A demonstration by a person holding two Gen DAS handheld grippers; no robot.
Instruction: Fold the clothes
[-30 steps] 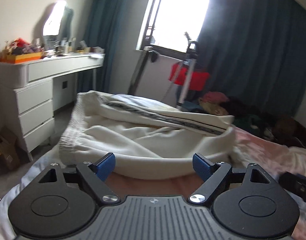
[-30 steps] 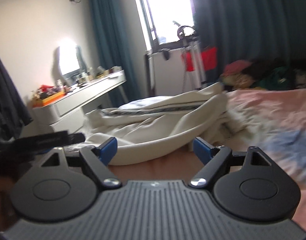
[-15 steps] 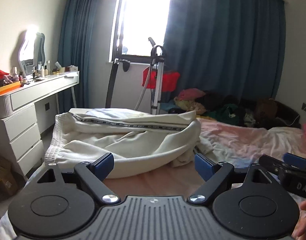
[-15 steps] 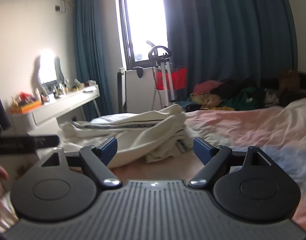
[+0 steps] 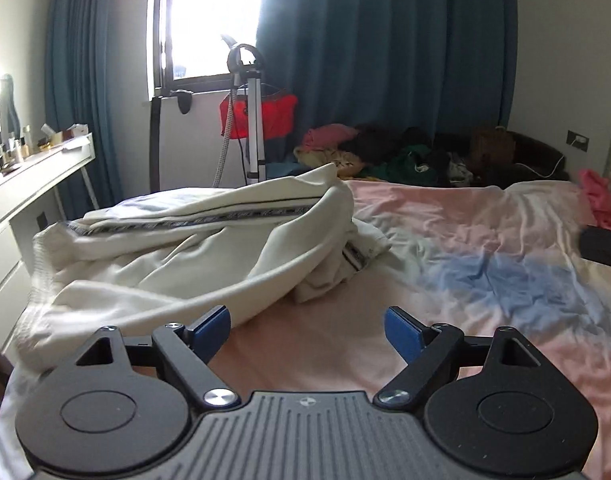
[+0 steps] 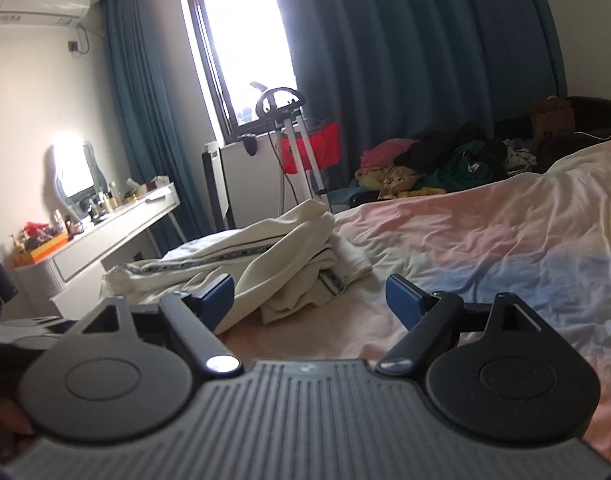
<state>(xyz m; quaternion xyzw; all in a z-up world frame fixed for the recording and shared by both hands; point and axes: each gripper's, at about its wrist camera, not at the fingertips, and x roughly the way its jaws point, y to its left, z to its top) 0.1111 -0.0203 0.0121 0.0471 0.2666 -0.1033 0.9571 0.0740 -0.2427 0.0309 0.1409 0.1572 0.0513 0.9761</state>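
Garment: a cream garment (image 5: 177, 264) with a dark patterned stripe lies crumpled on the bed (image 5: 485, 240), toward its left edge and the foot-end corner nearest the dresser. Part of it is loosely doubled over; a bunched end with a striped band sticks out on its right side. In the right wrist view the same garment (image 6: 241, 276) sits left of centre.

Left gripper: the left gripper (image 5: 307, 326) hangs over the pink sheet near the bed's front edge. Its jaws stand wide and are closing slightly, with only bare sheet between them. The left blue pad (image 5: 211, 326) shows just in front of the garment's near hem; whether it touches, I cannot tell.

Right gripper: the right gripper (image 6: 309, 294) is spread wide and holds nothing. Garment folds and sheet show in the gap, farther off.

Bed: pink sheet with a blue patch, wrinkled, bare on the right half.

Far edge of bed: a clothes pile (image 5: 385, 152) of pink, yellow, green and dark pieces lies beyond it, by the curtain (image 5: 385, 48).

Dresser: a white dresser (image 6: 117, 232) with a mirror and small bottles stands left of the bed.

Window: bright, with a steamer stand (image 5: 251, 120) and a red item in front.
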